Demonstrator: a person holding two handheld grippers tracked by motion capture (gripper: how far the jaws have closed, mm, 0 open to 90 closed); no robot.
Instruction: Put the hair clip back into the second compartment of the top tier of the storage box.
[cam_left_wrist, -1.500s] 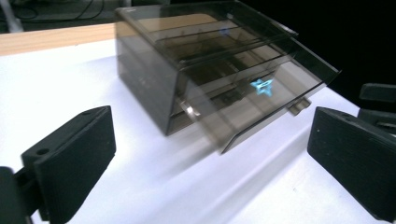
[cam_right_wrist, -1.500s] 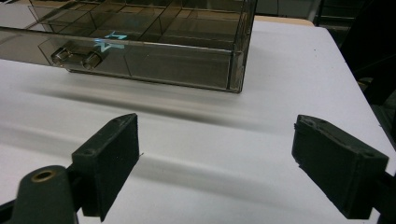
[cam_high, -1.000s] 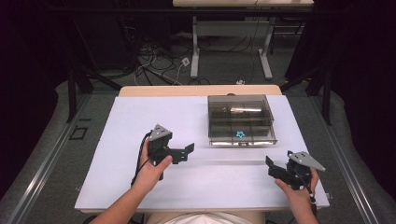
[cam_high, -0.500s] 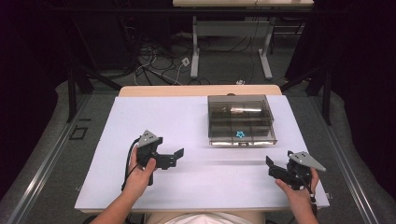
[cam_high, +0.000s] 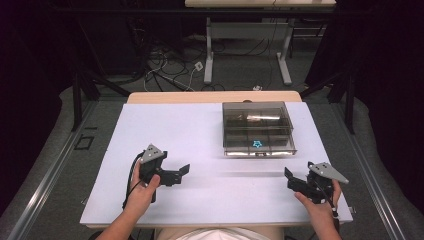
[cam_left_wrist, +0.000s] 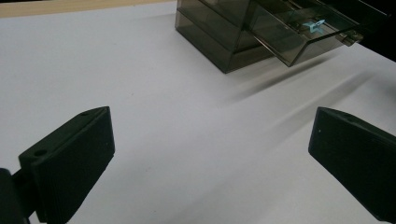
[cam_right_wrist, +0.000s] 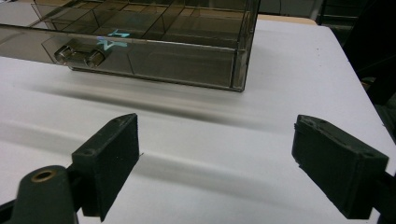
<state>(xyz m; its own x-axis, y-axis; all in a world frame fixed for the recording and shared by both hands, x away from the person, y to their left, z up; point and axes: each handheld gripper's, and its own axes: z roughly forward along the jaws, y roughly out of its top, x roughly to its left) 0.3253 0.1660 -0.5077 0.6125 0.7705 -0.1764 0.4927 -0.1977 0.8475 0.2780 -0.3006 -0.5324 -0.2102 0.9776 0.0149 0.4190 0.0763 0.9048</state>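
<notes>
1. Left gripper (cam_high: 176, 173) hovers low over the white table (cam_high: 210, 200), jaws spread wide, nothing between them.
2. Right gripper (cam_high: 291, 180) sits near the table's right edge, jaws apart and empty too.
3. The smoky plastic drawer box (cam_high: 256, 127) stands beyond both, its drawer (cam_left_wrist: 299, 32) pulled out, a small blue piece (cam_high: 257, 144) inside.

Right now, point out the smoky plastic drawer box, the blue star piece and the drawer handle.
smoky plastic drawer box (cam_high: 280, 107): high view, top panel's right edge.
blue star piece (cam_high: 257, 144): high view, its middle, inside the drawer.
drawer handle (cam_right_wrist: 79, 56): right gripper view, knob front.
</notes>
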